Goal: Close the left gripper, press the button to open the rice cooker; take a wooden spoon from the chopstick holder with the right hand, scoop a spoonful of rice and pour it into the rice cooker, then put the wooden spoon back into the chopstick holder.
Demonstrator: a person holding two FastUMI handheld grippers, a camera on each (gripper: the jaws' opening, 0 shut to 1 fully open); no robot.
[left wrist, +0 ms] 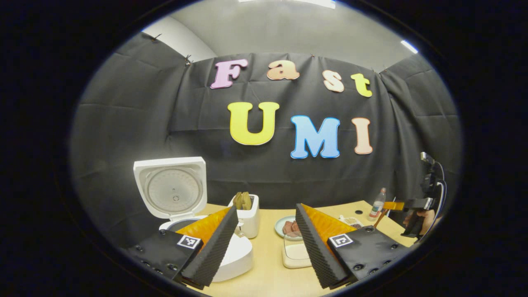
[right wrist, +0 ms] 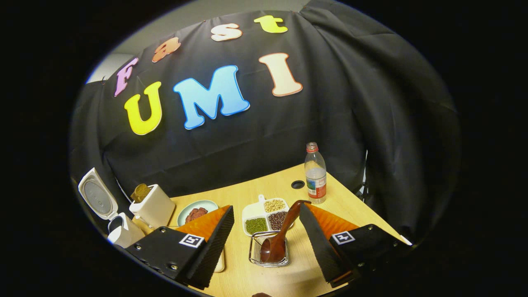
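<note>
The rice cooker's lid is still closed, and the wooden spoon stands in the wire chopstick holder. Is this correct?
Not quite. The rice cooker lid is open, standing upright, as the left gripper view shows. The rest holds: the wooden spoon stands in the wire chopstick holder.

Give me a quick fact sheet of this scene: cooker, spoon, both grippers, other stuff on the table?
Rice cooker: lid up, open
Wooden spoon: bowl down in wire chopstick holder, handle leaning on a right gripper finger
Right gripper: open, around the holder
Left gripper: open, holding nothing
Also on table: divided bean dish, water bottle, toaster, plate
</note>
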